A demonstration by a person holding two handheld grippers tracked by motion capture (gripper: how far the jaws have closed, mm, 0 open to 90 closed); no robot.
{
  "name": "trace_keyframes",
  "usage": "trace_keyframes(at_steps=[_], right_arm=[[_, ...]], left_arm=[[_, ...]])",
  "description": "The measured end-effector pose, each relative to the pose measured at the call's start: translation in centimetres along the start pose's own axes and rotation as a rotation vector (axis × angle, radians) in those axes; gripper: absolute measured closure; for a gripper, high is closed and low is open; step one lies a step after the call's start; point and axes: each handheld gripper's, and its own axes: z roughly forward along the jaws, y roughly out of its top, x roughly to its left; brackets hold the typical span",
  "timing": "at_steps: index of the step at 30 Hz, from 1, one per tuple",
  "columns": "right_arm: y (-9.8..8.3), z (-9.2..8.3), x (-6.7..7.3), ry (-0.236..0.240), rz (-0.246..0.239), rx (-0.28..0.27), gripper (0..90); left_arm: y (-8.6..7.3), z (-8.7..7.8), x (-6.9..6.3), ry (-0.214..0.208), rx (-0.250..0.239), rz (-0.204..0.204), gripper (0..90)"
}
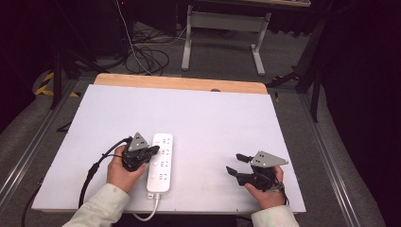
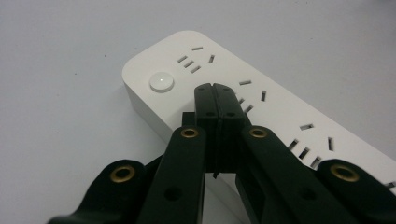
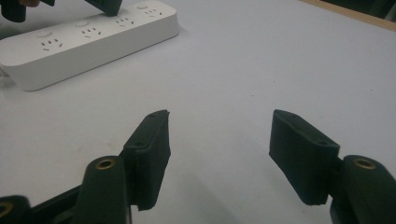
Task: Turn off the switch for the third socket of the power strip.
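Two black left gripper (image 2: 215, 88) jaws pressed together over glossy white rounded power strip (image 2: 280, 112); right gripper (image 3: 219, 154) jaws spread

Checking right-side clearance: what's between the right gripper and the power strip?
Nothing: bare white table between the open right gripper and the power strip, clear in the right gripper view and the high view.

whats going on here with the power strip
A person holds tongs in each hand at a white table. The left tongs, shut with nothing between them, sit over the white power strip, tips near its round button. The right tongs are open above bare table, away from the strip.
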Motion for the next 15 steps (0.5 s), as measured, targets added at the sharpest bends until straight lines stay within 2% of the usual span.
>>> trace_keyframes(at_steps=[5, 9, 11, 15], right_arm=[[0.0, 0.0, 0.02, 0.0, 0.0, 0.001, 38.5], [0.0, 0.04, 0.02, 0.0, 0.0, 0.002, 38.5], [0.0, 0.06, 0.02, 0.001, -0.001, 0.003, 38.5], [-0.01, 0.04, 0.01, 0.0, 0.001, 0.002, 38.5]], left_arm=[[0.08, -0.02, 0.09, 0.006, 0.005, 0.002, 90.0], [0.19, 0.02, 0.03, -0.004, 0.013, -0.017, 90.0], [0.21, -0.02, 0.04, 0.013, 0.013, 0.005, 90.0], [0.17, 0.05, -0.11, 0.006, 0.013, -0.002, 90.0]])
